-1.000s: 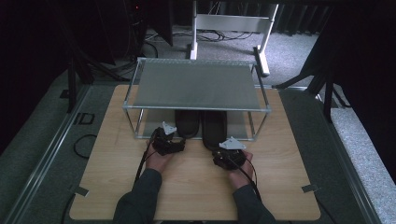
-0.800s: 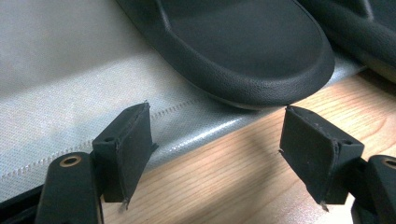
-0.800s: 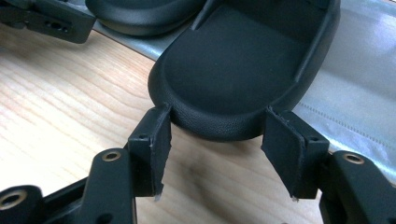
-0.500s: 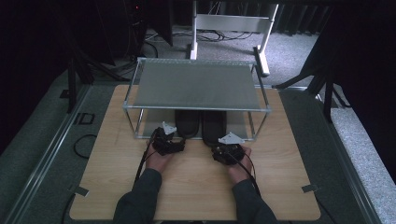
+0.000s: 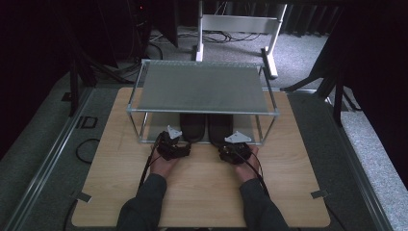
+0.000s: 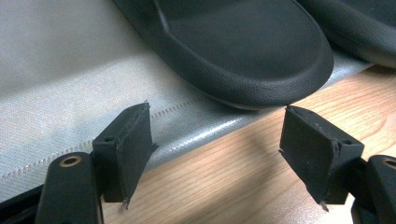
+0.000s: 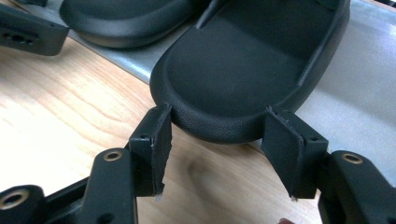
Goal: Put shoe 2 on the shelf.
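Observation:
Two black slippers lie side by side on the rack's grey bottom shelf (image 6: 60,79), heels toward me: the left slipper (image 5: 193,126) (image 6: 243,46) (image 7: 121,18) and the right slipper (image 5: 219,126) (image 7: 243,60) (image 6: 364,28). My left gripper (image 5: 177,140) (image 6: 215,112) is open over the wooden table just short of the left slipper's heel, with nothing between its jaws. My right gripper (image 5: 234,144) (image 7: 218,112) is open, its fingertips (image 7: 156,140) flanking the rounded heel end of the right slipper, with no clear squeeze on it.
The metal-framed rack (image 5: 202,111) has a wide grey top shelf (image 5: 202,86) that overhangs the slippers. The wooden table (image 5: 202,192) runs out to the front and sides. The left gripper's body (image 7: 28,30) is at the right gripper view's upper left.
The right hand has moved a little toward the rack, bringing its jaws up to the right slipper's heel. The left hand has stayed put.

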Available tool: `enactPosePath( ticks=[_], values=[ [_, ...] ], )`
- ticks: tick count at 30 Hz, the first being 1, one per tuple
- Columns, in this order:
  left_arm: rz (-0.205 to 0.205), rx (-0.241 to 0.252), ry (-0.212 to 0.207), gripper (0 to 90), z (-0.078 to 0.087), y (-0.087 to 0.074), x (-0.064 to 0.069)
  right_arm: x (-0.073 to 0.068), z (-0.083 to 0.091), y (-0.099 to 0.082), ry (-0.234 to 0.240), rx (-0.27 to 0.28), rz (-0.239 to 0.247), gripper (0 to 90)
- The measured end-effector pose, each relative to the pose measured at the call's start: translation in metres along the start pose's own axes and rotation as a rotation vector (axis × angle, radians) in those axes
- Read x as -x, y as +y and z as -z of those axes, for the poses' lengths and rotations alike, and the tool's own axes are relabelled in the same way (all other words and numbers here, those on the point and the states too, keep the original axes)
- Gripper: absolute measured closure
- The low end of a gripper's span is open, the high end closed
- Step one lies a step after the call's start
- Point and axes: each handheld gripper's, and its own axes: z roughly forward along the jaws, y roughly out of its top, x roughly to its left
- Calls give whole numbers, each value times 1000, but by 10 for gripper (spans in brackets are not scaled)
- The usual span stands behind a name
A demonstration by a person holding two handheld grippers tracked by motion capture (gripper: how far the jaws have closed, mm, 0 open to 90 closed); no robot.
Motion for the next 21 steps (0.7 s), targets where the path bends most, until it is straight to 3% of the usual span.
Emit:
enactPosePath(
  ticks=[12,21],
  values=[
    [0,0,0,259,0,0,0,3,-15,11,2,-16,-17,432],
    [0,1,-1,259,0,0,0,-4,-22,15,-5,-33,26,465]
  ],
)
